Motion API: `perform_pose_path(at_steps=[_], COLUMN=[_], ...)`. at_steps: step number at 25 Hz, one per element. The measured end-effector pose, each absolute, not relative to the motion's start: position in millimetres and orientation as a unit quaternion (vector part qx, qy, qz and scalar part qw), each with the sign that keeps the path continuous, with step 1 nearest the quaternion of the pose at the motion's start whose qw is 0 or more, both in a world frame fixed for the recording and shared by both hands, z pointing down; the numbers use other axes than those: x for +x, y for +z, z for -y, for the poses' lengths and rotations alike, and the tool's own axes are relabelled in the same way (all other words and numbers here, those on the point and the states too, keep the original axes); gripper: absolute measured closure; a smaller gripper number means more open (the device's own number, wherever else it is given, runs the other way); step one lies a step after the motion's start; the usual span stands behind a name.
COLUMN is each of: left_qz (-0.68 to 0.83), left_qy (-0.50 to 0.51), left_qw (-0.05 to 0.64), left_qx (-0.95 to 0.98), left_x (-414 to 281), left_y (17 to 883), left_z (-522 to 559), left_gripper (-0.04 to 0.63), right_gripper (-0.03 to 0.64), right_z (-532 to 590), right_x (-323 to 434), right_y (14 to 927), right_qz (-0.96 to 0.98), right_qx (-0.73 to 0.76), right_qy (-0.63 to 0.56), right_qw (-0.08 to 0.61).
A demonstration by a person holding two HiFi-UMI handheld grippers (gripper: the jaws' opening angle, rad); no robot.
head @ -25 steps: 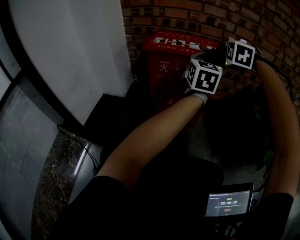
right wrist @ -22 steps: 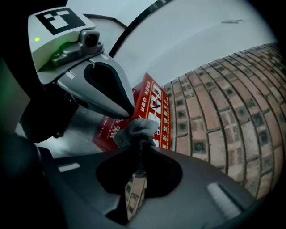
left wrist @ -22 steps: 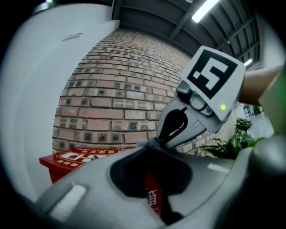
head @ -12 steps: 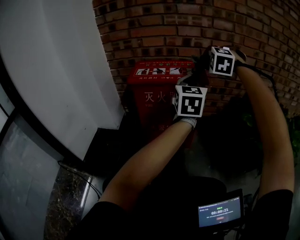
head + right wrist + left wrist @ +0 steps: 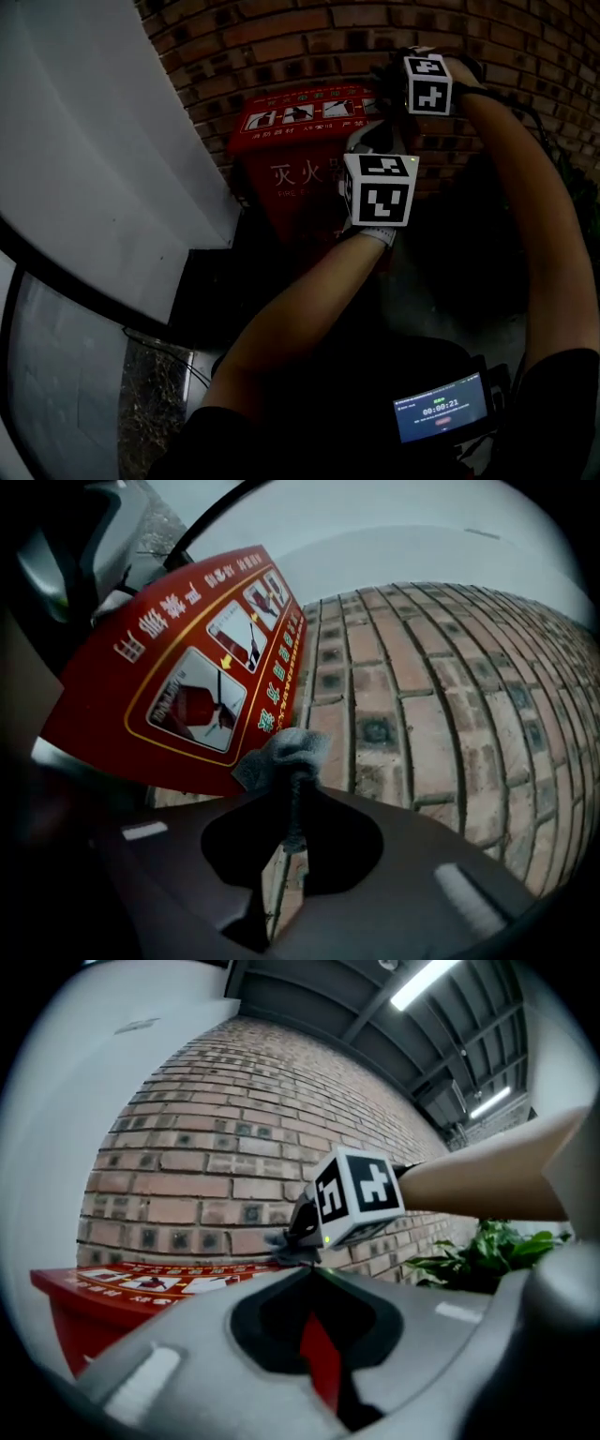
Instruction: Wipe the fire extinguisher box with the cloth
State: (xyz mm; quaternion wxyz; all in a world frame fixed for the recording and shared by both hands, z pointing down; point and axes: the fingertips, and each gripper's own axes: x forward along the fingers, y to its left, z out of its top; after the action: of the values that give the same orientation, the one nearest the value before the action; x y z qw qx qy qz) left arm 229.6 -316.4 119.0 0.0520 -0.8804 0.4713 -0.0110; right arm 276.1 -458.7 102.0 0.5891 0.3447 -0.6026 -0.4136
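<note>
The red fire extinguisher box [image 5: 295, 173] stands against the brick wall, and its lid with picture labels [image 5: 187, 667] faces up. My right gripper [image 5: 286, 785] is shut on a grey cloth [image 5: 286, 750], which bunches out past the jaw tips at the lid's back right edge, close to the wall. In the head view the right gripper [image 5: 398, 84] is above that corner. My left gripper [image 5: 373, 178] hovers in front of the box's right side. Its jaws [image 5: 314, 1274] are together and hold nothing. From the left gripper view I see the lid [image 5: 141, 1283] and the cloth [image 5: 289, 1239].
A brick wall [image 5: 309, 47] runs behind the box. A white curved wall [image 5: 94, 159] stands to the left, with a dark ledge and glass below it. Green plant leaves [image 5: 478, 1255] are to the right. A small lit screen [image 5: 441, 408] sits near my body.
The view has swung, so the box now sits further left in frame. Both grippers have closed in on the box's right side, with the right one over the lid's back corner.
</note>
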Motion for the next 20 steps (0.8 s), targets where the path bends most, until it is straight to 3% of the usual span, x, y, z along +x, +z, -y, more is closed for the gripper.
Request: perform_pose_path(at_steps=[10, 20], left_qz=[-0.463, -0.466], left_qy=[-0.006, -0.011], left_qw=[0.067, 0.064], left_qx=[-0.884, -0.883], left_x=[237.9, 238.0], left_y=[120.7, 123.6], left_z=[323.7, 326.1], left_gripper=[0.594, 0.594], right_gripper=[0.584, 0.584], right_z=[477.3, 420.9], right_x=[293.1, 276.7], right_y=[125.3, 131.1], right_qz=[0.611, 0.658], right_qx=[0.344, 0.299], right_qy=[-0.391, -0.382], right_qw=[0.597, 0.576])
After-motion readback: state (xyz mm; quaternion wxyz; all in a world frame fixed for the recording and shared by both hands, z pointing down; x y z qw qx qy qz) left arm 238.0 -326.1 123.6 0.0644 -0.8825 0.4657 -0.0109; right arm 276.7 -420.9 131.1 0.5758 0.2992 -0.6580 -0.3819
